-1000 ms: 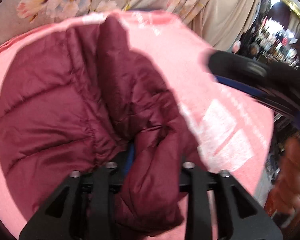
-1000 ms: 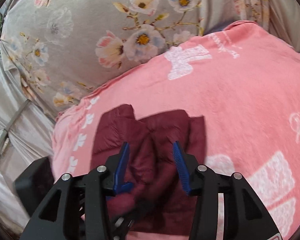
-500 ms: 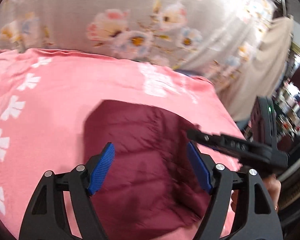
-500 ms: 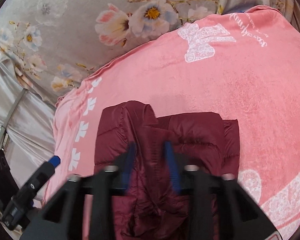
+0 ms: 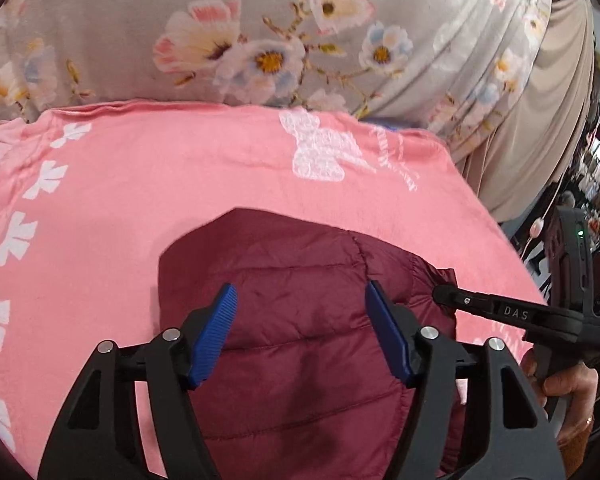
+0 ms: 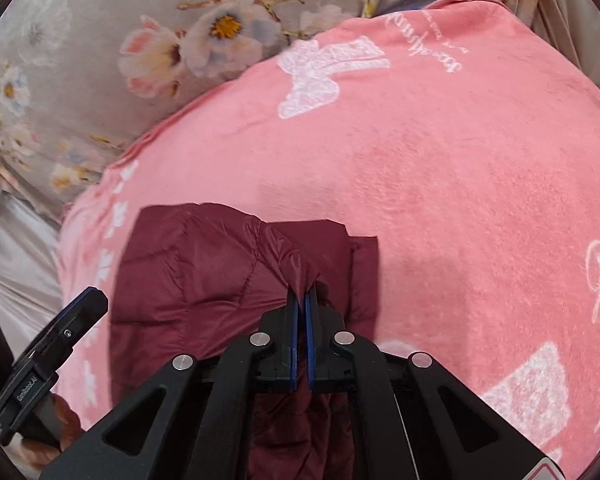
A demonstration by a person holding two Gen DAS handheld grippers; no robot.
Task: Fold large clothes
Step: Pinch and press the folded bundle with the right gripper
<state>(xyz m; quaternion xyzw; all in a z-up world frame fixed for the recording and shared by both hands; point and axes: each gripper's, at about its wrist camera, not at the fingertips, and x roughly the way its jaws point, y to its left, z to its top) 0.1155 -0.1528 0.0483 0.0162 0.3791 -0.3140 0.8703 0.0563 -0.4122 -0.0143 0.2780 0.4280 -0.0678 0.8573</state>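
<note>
A dark red quilted jacket lies folded on the pink blanket. My left gripper hovers above its middle, blue pads apart and closing, touching nothing. My right gripper is shut on a pinched ridge of the jacket near its right side, and the fabric rises into the pads. In the left wrist view the right gripper reaches in from the right to the jacket's edge. In the right wrist view the left gripper shows at the lower left.
A grey floral cloth hangs behind the blanket. A beige curtain and a cluttered room lie to the right. A person's hand holds the right gripper's handle. The blanket's edge drops off at the left.
My left gripper let go of the jacket sleeve, rose and drew back, open. My right gripper came down and shut on a fold of the jacket.
</note>
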